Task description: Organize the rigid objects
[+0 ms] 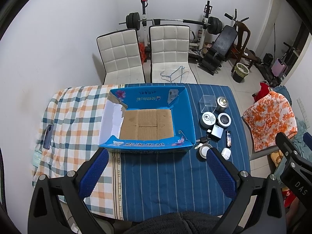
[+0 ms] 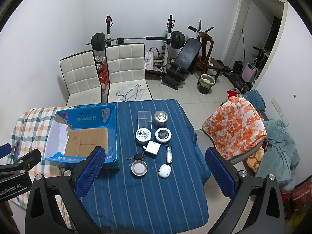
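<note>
- Two tongs, left tongs [image 1: 158, 167] and right tongs [image 2: 156, 167], hang wide apart, holding nothing.
- Open blue cardboard box [image 2: 112, 130] waits empty, left on the desk.
- Right of it: clear plastic cube [image 2: 144, 119], probably light and slippery; take its flat sides.
- Rightmost, silver metal can [image 2: 160, 118], likely heavier; clamp across its round wall.

chairs [image 1: 144, 56] | barbell rack [image 1: 171, 22] | bin [image 1: 240, 72] | phone [image 1: 48, 136] on checked cloth [image 1: 78, 117]

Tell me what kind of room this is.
Probably a spare room in a home, doubling as a gym: a barbell rack and weight bench stand against the wall behind two padded chairs, with a cloth-covered table in front.
</note>
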`<move>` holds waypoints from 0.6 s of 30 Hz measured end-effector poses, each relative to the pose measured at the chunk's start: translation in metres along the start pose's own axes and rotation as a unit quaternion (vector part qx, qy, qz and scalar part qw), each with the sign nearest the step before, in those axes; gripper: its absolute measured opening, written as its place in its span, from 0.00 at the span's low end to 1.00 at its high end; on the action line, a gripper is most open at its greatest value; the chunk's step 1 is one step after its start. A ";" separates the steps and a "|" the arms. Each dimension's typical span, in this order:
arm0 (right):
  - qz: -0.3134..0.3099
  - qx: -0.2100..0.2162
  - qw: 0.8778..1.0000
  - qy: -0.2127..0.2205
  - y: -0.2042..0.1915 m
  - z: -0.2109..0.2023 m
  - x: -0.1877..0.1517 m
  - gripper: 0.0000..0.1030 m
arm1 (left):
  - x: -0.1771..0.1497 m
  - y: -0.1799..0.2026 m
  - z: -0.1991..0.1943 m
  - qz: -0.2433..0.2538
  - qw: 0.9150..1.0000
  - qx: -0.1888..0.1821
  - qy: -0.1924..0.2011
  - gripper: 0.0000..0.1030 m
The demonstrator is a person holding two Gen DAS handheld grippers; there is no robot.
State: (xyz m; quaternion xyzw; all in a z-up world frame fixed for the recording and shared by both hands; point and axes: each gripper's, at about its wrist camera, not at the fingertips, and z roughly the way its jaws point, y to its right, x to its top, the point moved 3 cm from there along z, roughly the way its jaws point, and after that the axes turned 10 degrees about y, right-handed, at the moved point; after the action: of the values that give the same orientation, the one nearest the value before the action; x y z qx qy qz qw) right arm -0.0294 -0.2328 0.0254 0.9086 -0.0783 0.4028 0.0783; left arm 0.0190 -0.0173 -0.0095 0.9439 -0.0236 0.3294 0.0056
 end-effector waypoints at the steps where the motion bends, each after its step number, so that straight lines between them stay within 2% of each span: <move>1: 0.000 0.000 1.000 0.002 -0.001 -0.003 -0.002 1.00 | 0.002 0.000 0.000 0.000 1.000 0.000 0.001 1.00; 18: -0.001 0.003 1.000 0.008 -0.003 -0.008 -0.001 1.00 | 0.010 -0.017 -0.004 -0.003 1.000 0.001 0.011 1.00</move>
State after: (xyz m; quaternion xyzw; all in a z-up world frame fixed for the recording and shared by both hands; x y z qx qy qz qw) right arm -0.0349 -0.2279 0.0292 0.9055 -0.0753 0.4105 0.0769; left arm 0.0254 -0.0009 0.0000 0.9404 -0.0202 0.3395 0.0059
